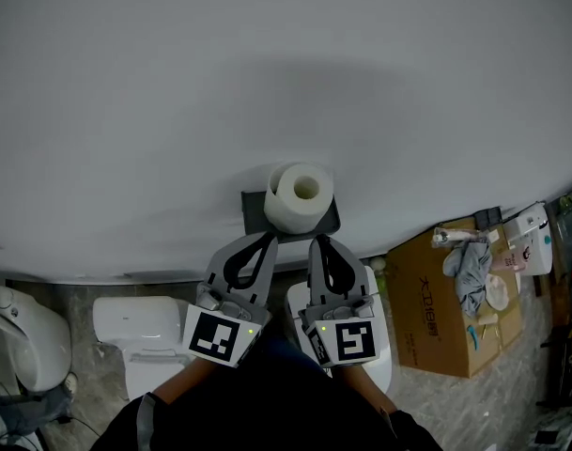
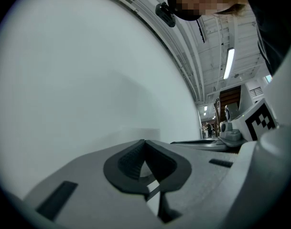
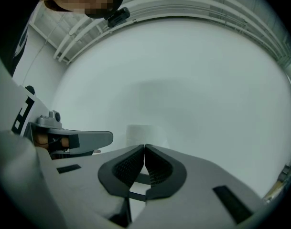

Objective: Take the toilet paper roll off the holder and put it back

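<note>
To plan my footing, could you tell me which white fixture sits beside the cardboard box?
The white fixture partly under the right gripper, next to the cardboard box; the other two stand farther left.

A plain white wall [image 1: 286, 64] is seen filling most of the head view. Below it, a grey mottled floor [image 1: 525, 355] is shown. A cardboard box [image 1: 436, 332] is set on the floor at the right, near the wall, and crumpled grey cloth [image 1: 469, 271] is laid on its top. A white rounded fixture [image 1: 23, 341] is seen at the lower left. In the left gripper view, a ribbed white ceiling [image 2: 210, 32] is lit by a fluorescent tube [image 2: 229, 63], and a dark doorway [image 2: 230, 100] is seen far off.
</note>
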{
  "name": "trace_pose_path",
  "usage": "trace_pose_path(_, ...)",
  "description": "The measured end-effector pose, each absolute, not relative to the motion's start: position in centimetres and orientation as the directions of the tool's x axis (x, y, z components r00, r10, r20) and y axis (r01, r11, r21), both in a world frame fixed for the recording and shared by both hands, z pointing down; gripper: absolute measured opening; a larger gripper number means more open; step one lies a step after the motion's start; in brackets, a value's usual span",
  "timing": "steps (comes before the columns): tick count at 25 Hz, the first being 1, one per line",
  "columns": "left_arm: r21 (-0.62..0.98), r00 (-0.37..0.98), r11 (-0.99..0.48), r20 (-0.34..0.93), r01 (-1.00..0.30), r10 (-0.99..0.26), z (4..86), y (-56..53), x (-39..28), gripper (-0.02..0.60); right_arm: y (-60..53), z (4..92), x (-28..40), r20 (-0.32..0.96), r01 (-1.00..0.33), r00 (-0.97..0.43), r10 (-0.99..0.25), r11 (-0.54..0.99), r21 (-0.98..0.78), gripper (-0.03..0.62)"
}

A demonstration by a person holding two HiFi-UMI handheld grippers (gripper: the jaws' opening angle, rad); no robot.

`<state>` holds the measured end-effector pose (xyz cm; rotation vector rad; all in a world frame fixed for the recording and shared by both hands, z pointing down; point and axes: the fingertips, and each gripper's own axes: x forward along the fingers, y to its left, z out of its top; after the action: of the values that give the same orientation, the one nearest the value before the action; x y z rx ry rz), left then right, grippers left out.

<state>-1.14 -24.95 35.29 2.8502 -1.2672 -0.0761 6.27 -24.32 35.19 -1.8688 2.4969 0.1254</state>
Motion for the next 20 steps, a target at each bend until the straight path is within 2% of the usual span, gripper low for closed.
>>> trace_pose_path(4, 0.05, 0.656, -0.657, -0.039, -0.752, -0.754, 35.2, -25.6, -1.1, 0.006, -25.2, 34.9, 6.0, -0.064, -0.95, -0.31, -0.949, 0.305, 0.07, 0.026)
trace_pose_path(5, 0.05, 0.653, -0.654, -0.039, -0.755, -0.757, 35.2, -25.8, -1.1, 0.006, -25.4, 34.7, 5.9, -0.066, -0.947, -0.317, -0.946, 0.313, 0.071, 0.071)
trace_pose_path(6, 0.049, 0.65, -0.651, -0.039, -0.758, -0.759, 35.2, -25.9, -1.1, 0.006, -25.6, 34.6, 5.9, -0.069, -0.945, -0.323, -0.944, 0.319, 0.07, 0.155)
trace_pose_path(7, 0.05, 0.646, -0.647, -0.041, -0.761, -0.762, 35.1, -26.1, -1.2, 0.006, -25.8, 34.5, 5.9, -0.067, -0.944, -0.327, -0.943, 0.323, 0.069, 0.198)
trace_pose_path(10, 0.052, 0.636, -0.638, -0.043, -0.768, -0.77, 35.1, -26.4, -1.3, 0.006, -26.0, 35.2, 5.6, -0.018, -0.936, -0.342, -0.94, 0.339, 0.1, 0.27)
trace_pose_path(14, 0.047, 0.633, -0.635, -0.04, -0.771, -0.773, 35.0, -26.9, -1.2, 0.006, -26.6, 35.6, 5.3, 0.023, -0.925, -0.361, -0.932, 0.362, 0.116, 0.295)
trace_pose_path(20, 0.047, 0.621, -0.622, -0.028, -0.782, -0.783, 35.1, -27.3, -1.5, 0.006, -27.5, 34.5, 5.3, -0.049, -0.929, -0.368, -0.928, 0.365, 0.059, 0.335)
